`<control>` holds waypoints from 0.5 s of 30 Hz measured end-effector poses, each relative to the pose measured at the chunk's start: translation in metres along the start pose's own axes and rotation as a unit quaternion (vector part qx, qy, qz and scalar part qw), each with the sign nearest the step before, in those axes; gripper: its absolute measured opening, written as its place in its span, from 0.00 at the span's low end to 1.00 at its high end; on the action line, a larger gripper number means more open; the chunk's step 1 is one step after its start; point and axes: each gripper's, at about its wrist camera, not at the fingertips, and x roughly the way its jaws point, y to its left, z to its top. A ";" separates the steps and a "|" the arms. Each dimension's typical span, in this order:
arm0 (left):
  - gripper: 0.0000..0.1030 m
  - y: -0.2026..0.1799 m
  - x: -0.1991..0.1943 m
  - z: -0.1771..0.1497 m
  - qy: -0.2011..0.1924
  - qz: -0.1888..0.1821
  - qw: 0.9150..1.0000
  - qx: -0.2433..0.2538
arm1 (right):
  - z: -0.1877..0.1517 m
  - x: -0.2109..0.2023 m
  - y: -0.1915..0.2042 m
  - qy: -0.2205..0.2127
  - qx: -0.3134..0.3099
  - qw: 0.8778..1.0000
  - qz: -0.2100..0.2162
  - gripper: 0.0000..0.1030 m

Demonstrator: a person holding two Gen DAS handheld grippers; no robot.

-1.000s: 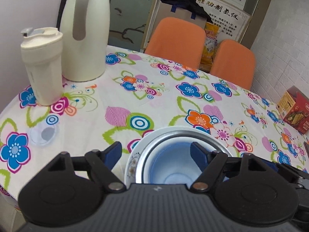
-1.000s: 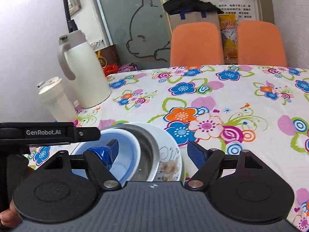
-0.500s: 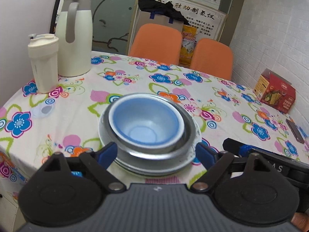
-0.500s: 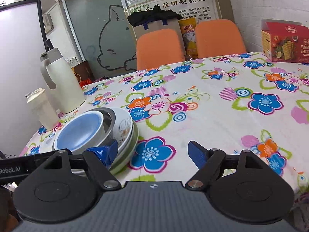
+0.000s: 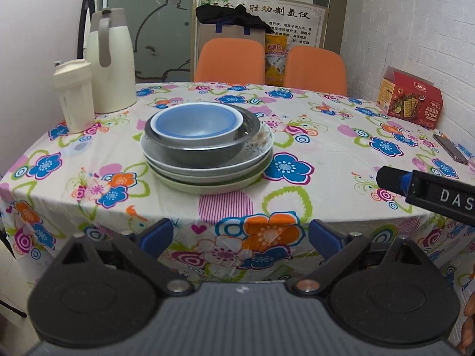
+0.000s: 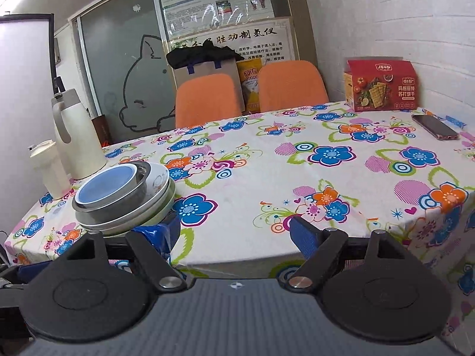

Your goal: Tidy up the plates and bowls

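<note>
One stack of dishes stands on the flowered table: a blue bowl [image 5: 194, 123] [image 6: 105, 185] sits inside a steel bowl [image 5: 204, 151] [image 6: 112, 204], which rests on a patterned white plate [image 5: 261, 142] [image 6: 158, 179] and a pale green plate [image 5: 207, 185] [image 6: 169, 198]. My left gripper [image 5: 239, 235] is open and empty, held off the table's near edge in front of the stack. My right gripper [image 6: 234, 233] is open and empty too, over the near edge to the right of the stack. Its black body [image 5: 427, 191] shows in the left wrist view.
A cream thermos jug [image 5: 111, 65] [image 6: 75, 136] and a cream tumbler [image 5: 74, 96] [image 6: 49, 167] stand left of the stack. A red cracker box [image 5: 409, 99] [image 6: 383, 86] and a phone [image 5: 451, 148] [image 6: 435, 126] lie at the far right. Two orange chairs [image 5: 230, 60] [image 6: 207, 99] stand behind the table.
Both grippers have drawn back from the stack to beyond the table's near edge. The dishes stay stacked where they were.
</note>
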 end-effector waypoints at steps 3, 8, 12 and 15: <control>0.94 -0.001 -0.020 -0.007 -0.023 0.005 1.000 0.010 | -0.004 -0.011 0.008 -0.002 -0.018 1.000 -0.005 0.66; 0.94 -0.003 -0.035 -0.010 -0.044 0.006 0.999 0.025 | -0.006 -0.013 0.020 -0.003 -0.032 0.999 0.004 0.66; 0.94 0.000 -0.036 -0.009 -0.044 0.011 0.999 0.021 | -0.007 -0.013 0.025 0.003 -0.040 0.999 0.011 0.66; 0.94 0.003 -0.037 -0.010 -0.043 0.015 0.999 0.016 | -0.009 -0.014 0.027 0.004 -0.042 0.999 0.015 0.66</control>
